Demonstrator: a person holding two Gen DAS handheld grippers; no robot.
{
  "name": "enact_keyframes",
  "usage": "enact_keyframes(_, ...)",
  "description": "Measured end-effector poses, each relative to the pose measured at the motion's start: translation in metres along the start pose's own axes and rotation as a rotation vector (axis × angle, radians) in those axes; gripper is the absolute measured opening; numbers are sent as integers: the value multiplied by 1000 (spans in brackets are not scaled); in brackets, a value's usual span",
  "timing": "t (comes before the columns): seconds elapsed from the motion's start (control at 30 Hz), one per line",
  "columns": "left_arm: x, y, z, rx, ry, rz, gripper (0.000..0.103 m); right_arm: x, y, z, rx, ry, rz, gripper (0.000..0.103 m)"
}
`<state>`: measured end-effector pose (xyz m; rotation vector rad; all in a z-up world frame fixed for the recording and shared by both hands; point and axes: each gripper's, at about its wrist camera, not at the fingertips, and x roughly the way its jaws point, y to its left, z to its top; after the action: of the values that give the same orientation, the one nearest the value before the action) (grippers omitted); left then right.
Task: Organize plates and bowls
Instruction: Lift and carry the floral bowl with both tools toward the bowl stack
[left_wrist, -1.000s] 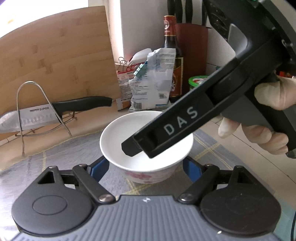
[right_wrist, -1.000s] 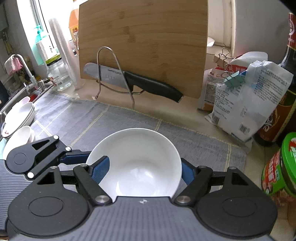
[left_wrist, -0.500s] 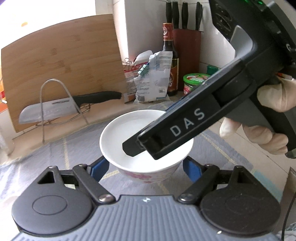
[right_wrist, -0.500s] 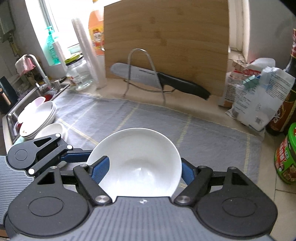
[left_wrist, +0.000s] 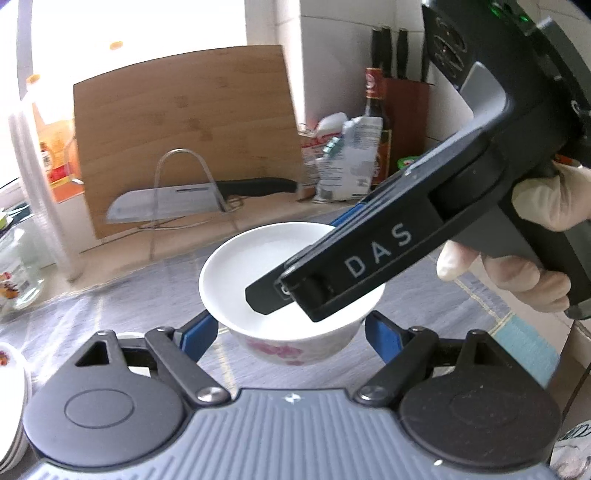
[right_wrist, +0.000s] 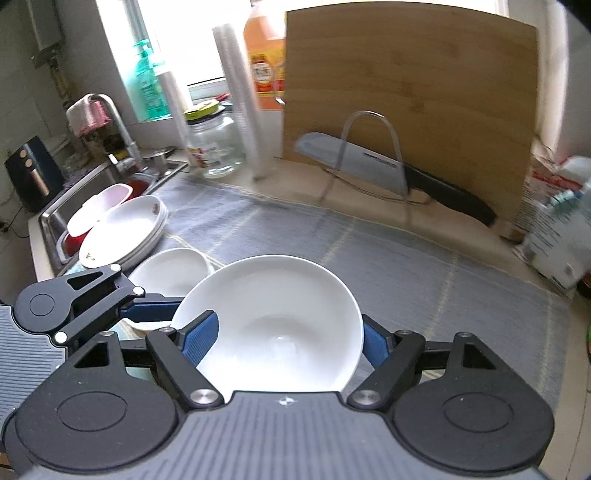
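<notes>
**Me:** Both grippers are on one bowl. My left gripper (left_wrist: 291, 328) has its blue pads against the outside wall of the white bowl (left_wrist: 291, 295), one pad on each side, so it is clamped on it. My right gripper (right_wrist: 280, 339) grips the same bowl (right_wrist: 269, 321) across its rim.

**Partner:** How are the hands sitting?

**Me:** Each gripper tilts downward toward the counter. From the left camera, the right gripper's body crosses the bowl's mouth from the upper right, and a gloved hand (left_wrist: 535, 236) wraps its handle. From the right camera, the left gripper (right_wrist: 155, 306) comes in from the left edge, its finger reaching behind the bowl.

**Partner:** Any writing?

**Me:** "DAS" in pale letters on the side of the right gripper. The knife (right_wrist: 376, 166) has print on its blade, too blurred to read. The bottle labels are too small to read.

**Partner:** Which way does the bowl face?

**Me:** Mouth up, tipped a little toward the right camera. Pink flowers show on its outer wall. It looks to be held above the grey mat (right_wrist: 424, 266).

**Partner:** Around it?

**Me:** Another bowl (right_wrist: 170, 269) sits just to the left, then stacked plates (right_wrist: 125, 229) beside the sink (right_wrist: 51, 218). Behind the mat, the knife lies across a wire stand (right_wrist: 369, 155) in front of a wooden cutting board (right_wrist: 424, 74).
</notes>
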<state>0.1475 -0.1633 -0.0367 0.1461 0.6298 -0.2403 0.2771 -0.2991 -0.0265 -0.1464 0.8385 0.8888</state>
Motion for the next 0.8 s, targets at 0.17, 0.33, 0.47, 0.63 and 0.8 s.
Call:
enact_keyframes(0.17,-14,19,-6,-18,-7,37,86,8,25,11,-40,-5,24,85)
enact_keyframes(0.33,-23,33,-12,-37,-14,62,86,20,45,20,-72,-2,39,85)
enact_keyframes(0.47,-28,44,-17,-56,-18,82,86,29,59,27,-96,2,50,85)
enact_keyframes(0.63,-32,56,-23,-79,-19,105,86,39,74,33,-117,7,64,85)
enact_keyframes(0.8,-34,68,-28,-97,-18,122,86,52,87,39,-138,16,74,85)
